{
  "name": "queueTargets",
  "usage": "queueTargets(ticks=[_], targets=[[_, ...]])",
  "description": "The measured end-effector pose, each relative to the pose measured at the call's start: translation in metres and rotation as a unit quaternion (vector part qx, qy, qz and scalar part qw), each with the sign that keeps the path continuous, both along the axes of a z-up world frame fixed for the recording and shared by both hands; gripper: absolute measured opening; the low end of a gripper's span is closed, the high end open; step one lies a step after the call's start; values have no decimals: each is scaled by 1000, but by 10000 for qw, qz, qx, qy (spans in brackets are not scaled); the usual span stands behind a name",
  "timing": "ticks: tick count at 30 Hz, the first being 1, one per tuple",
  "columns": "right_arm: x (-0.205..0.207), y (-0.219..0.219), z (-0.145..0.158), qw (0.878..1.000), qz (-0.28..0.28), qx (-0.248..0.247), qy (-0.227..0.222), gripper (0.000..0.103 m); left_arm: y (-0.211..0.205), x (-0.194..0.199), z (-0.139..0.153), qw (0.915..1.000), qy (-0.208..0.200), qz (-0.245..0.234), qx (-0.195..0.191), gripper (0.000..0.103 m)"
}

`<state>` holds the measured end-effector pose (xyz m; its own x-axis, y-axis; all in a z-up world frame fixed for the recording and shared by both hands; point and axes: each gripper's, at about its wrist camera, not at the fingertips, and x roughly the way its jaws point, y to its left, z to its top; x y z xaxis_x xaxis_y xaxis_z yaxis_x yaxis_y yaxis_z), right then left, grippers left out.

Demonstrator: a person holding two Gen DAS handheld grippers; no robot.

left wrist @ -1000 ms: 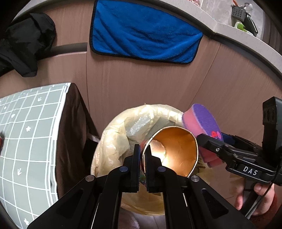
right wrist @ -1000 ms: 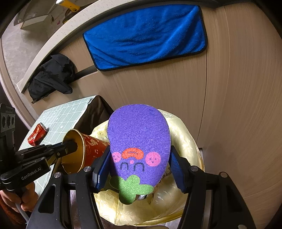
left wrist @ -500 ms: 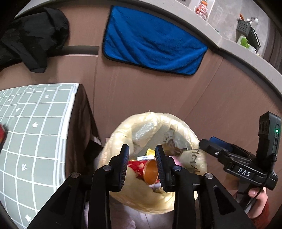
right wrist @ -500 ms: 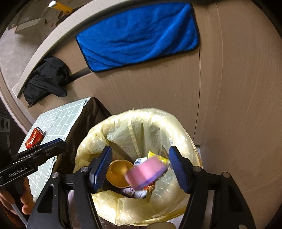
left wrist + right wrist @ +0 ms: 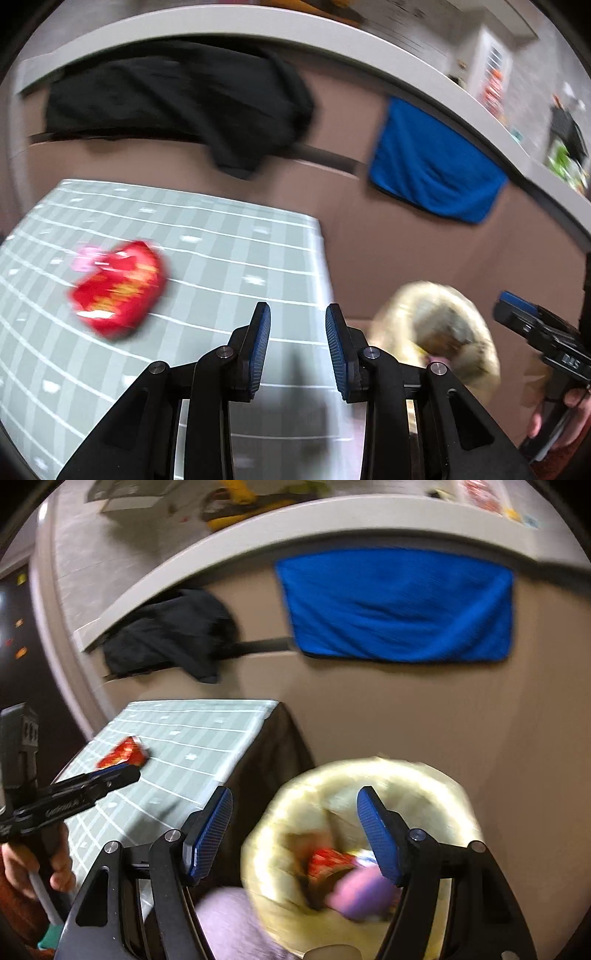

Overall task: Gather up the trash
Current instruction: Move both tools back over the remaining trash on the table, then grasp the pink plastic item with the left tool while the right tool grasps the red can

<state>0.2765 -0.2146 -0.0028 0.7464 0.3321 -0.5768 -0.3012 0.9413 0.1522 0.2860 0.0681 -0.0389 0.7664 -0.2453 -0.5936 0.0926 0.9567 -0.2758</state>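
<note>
Trash bin (image 5: 369, 849) sits just beside our tabletop's (image 5: 221, 258) edge; our left hand-held gripper (image 5: 297, 347) hovers apart over the tabletop near a red can (image 5: 118, 288), right hand-held gripper (image 5: 295, 834) wide apart above the bin.

Can (image 5: 118, 288) lies on the table (image 5: 236, 258), bin (image 5: 369, 786) just right of it, sponge (image 5: 364, 893) and cup (image 5: 327, 862) inside the bin

red can (image 5: 117, 288), green gridded mat (image 5: 229, 251)
</note>
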Motion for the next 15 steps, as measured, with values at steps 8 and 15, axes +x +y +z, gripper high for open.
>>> queueTargets(ticks=[8,15], targets=[[22,96,-8,9958,803,129,423,67,145,3,0,9944,-1,985,-392,33],[46,191,-28,9845,1419,385,959,67,209,-13,-5,9896,-96,1380,-391,33]])
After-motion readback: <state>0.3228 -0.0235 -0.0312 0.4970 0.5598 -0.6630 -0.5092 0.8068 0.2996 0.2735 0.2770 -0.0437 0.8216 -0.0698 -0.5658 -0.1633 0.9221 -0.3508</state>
